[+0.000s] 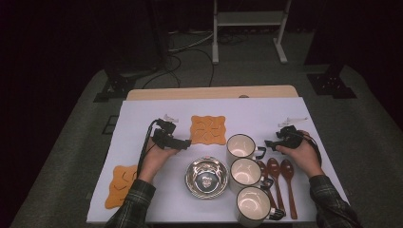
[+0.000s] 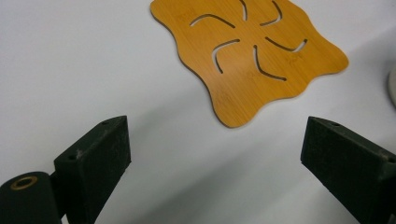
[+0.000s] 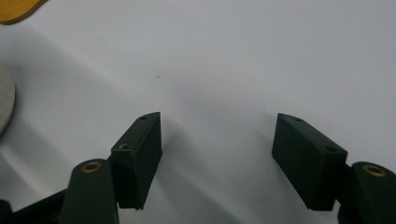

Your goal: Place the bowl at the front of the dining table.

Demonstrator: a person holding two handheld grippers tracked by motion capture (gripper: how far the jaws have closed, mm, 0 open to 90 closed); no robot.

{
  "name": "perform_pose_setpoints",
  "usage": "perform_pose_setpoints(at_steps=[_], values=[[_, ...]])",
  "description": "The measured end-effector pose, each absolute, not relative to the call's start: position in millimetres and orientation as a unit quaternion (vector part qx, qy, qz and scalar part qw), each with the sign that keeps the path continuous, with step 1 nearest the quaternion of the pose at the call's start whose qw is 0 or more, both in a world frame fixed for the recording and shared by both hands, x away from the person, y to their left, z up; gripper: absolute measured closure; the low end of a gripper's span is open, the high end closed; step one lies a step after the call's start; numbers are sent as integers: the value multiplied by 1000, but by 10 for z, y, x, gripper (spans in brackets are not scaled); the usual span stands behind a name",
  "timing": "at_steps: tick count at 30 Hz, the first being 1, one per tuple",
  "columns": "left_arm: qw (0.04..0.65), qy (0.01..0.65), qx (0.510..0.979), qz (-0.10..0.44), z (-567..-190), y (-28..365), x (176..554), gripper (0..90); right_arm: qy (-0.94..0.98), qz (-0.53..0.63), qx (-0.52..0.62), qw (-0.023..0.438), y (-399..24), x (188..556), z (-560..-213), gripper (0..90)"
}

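Near edge: three mugs (image 1: 245, 171), steel bowl (image 1: 206, 177) | left gripper (image 1: 183, 143) jaws wide, empty, just short of orange coaster (image 2: 252, 56) on white sheet (image 1: 142, 118) | right gripper (image 1: 270, 144) spread, empty, idle | step: coaster looks just set down | next: probably fetch second coaster (image 1: 120, 184).

An orange bamboo-grained wooden trivet (image 2: 254, 56) with a smooth, slightly glossy face lies on the matt white sheet covering the table (image 1: 142, 114); the steel bowl (image 1: 206, 177) is mirror-shiny; mugs (image 1: 240, 145) look glazed cream ceramic; spoons (image 1: 287, 183) are dark polished wood; jaws are matt black.
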State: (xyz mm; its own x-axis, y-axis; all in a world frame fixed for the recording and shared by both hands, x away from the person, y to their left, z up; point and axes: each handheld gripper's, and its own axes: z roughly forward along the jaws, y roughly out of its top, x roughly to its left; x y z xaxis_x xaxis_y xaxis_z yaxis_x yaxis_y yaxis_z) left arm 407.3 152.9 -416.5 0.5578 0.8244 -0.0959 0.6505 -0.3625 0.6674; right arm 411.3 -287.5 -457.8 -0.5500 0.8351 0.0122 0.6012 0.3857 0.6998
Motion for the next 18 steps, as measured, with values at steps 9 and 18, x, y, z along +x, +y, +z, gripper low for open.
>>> perform_pose_setpoints(at_steps=[9, 18], values=[[347, 446, 814, 130, -4130, 1543, 3986, 75, 812, 339, 440, 176, -2881, 4105, -4586, 310], [361, 436, 814, 129, -4066, 1528, 3882, 35, 812, 341, 440, 177, -2884, 4102, -4590, 310]])
